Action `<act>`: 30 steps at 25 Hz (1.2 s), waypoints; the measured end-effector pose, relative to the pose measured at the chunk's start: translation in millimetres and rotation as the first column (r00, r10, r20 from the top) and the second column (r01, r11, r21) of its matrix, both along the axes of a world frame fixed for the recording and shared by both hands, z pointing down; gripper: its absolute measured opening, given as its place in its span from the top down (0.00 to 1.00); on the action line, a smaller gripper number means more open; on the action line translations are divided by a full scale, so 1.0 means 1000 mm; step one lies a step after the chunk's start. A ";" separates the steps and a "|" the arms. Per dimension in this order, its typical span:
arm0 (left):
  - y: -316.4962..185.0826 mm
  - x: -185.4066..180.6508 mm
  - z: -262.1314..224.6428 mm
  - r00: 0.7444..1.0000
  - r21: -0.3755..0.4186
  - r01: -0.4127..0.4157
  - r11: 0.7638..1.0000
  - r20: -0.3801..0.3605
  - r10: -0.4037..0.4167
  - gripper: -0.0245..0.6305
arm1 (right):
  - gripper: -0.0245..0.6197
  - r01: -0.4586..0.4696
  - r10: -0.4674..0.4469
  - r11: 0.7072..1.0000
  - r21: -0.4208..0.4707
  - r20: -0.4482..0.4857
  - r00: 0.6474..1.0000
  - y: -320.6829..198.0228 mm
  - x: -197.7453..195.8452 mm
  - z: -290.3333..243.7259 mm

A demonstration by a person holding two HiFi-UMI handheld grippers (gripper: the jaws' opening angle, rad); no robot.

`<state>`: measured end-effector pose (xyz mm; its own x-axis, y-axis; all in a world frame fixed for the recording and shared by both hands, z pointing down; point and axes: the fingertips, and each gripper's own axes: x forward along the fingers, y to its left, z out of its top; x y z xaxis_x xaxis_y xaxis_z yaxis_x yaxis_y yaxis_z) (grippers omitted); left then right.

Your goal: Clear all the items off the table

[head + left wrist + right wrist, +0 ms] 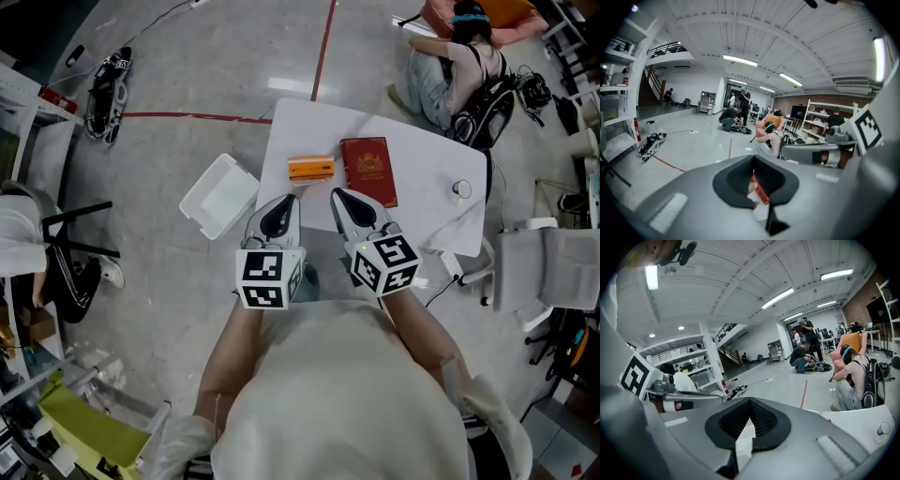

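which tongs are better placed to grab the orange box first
Probably left. The left tongs, shut and empty, point at the small orange rectangular box; the right tongs line up with the dark red rectangular book instead.

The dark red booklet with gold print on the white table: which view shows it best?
The head view: the dark red booklet lies whole beside the orange rectangular box. The left gripper view shows only a red sliver of it. In the right gripper view I cannot make it out.

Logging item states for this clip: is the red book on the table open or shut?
Shut. The red book lies flat on the white table, emblem cover up, no pages showing.
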<state>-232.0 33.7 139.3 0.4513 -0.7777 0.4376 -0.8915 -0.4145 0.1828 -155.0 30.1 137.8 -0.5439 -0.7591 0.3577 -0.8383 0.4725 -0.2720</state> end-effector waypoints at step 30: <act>-0.065 -0.029 0.041 0.997 -0.052 -0.067 0.996 0.036 0.069 0.95 | 0.97 -0.086 0.084 0.994 -0.069 -0.038 0.996 -0.051 -0.020 0.038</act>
<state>-261.3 -31.0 180.7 0.4849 -0.7220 0.4935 -0.8681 -0.4658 0.1715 -174.6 -20.7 176.0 -0.4646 -0.7742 0.4298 -0.8843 0.3798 -0.2718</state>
